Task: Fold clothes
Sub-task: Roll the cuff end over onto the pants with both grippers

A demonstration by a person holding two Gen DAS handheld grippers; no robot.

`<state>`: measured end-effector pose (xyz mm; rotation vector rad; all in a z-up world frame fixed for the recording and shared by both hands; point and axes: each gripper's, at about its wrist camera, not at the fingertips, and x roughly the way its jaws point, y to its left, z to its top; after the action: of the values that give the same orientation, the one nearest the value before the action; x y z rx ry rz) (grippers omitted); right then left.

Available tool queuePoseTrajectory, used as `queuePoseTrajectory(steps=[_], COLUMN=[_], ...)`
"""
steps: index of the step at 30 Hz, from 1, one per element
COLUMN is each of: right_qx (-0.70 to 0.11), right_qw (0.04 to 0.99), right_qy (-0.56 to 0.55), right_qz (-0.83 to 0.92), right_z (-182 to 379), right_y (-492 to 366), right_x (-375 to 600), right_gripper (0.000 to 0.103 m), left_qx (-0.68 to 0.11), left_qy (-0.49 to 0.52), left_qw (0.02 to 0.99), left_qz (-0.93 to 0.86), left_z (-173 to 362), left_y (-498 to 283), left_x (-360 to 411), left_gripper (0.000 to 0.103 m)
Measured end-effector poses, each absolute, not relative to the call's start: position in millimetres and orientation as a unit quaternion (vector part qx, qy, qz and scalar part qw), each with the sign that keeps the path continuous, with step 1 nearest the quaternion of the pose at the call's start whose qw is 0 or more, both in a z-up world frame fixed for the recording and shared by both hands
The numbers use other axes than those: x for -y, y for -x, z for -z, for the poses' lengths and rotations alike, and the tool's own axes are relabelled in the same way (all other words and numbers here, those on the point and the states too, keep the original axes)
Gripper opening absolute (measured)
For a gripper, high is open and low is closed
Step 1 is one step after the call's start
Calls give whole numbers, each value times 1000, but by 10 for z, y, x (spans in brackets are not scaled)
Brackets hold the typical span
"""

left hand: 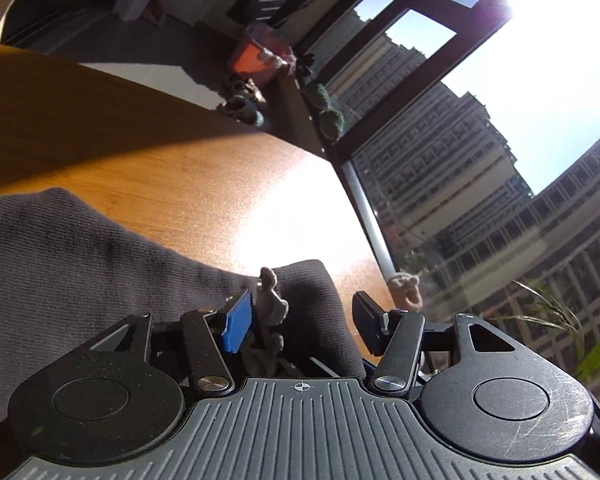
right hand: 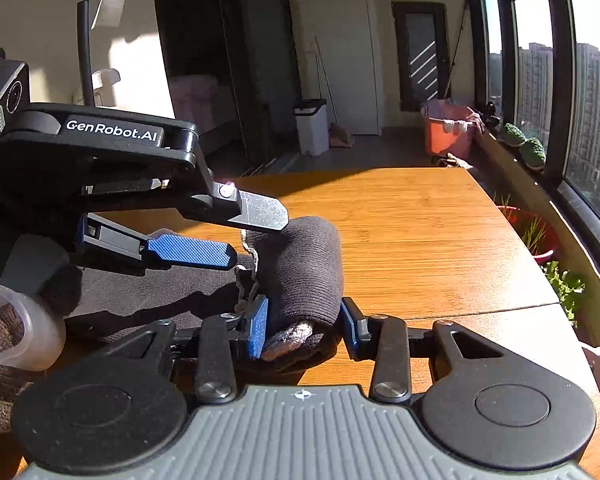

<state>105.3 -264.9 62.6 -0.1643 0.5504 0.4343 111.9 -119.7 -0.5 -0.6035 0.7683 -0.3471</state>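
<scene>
A dark grey ribbed garment [right hand: 304, 264] lies on the wooden table [right hand: 420, 240], its near end folded into a thick roll with a pale grey drawstring [right hand: 252, 264] hanging out. My right gripper [right hand: 304, 330] is open, its blue pads on either side of the roll's end. From the left, my left gripper [right hand: 256, 238] reaches in open, one finger above the other, with the drawstring between them. In the left wrist view the left gripper [left hand: 302, 320] is open around a hump of garment [left hand: 312, 300] and the drawstring [left hand: 270, 304].
The table's right edge [right hand: 540, 272] runs along a window wall with potted plants [right hand: 540, 236] below it. An orange bucket [right hand: 446, 132] and a white bin [right hand: 312, 128] stand on the floor beyond. A gloved hand [right hand: 4, 332] holds the left gripper.
</scene>
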Motion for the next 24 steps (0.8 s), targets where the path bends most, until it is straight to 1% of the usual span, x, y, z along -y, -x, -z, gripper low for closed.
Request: queuePoseTrajectory(steps=[1,2,3,5,6,7,9,11,13,16,17,19,21,24], right_qx=[-248,-225,-200,-167,-163,-166,-200,-235,-263,-286,-296,-323,-356,-376], right_qw=[937,935,930,919,917,916,920,920,919,919,913,897,873,847], right_qy=[137,191,243,303,311,309,241,156,62,-30,-66,-129,-184,-232], right_qz=[-204,-196,-190,-186,-190,-197,-236,-271,-286,-271,-271,-274,-279,-295], right_z=[-614,-587,-552,-493,-487,-494,-589,-695,-786,-829,-809,-699,-503,-296], right_y=[-978,-900,-819,-706,-683,-679,-765,-863,-967,-1091,-1144,-1263,-1379,-1455], right_x=[2490,2343,2204,2034,2003,1997,2140,2331,2546,2731,2799,2869,2912,2911], right_gripper=[37,37,37,37,37,37,38,42,49,51,51,58,58,60], left_qx=[-360,-359,-360,-368,-374,-378,-383,-384,-381,-378,-377,-376,-375,-374], left_qy=[280,273,267,251,240,233,230,232,238,257,263,275,285,294], left_qw=[874,876,878,881,884,885,885,885,884,881,879,876,874,871], left_qz=[166,170,171,159,148,140,133,127,128,126,125,124,122,120], left_z=[-57,-100,-130,-108,-71,-28,64,119,139,149,154,165,177,199], left_y=[-1080,-1064,-1051,-1048,-1055,-1066,-1054,-1037,-1008,-988,-987,-979,-947,-915], left_x=[1199,1219,1239,1277,1286,1285,1239,1176,1104,981,948,888,852,790], left_gripper=[79,82,83,78,67,63,64,65,65,65,65,65,64,61])
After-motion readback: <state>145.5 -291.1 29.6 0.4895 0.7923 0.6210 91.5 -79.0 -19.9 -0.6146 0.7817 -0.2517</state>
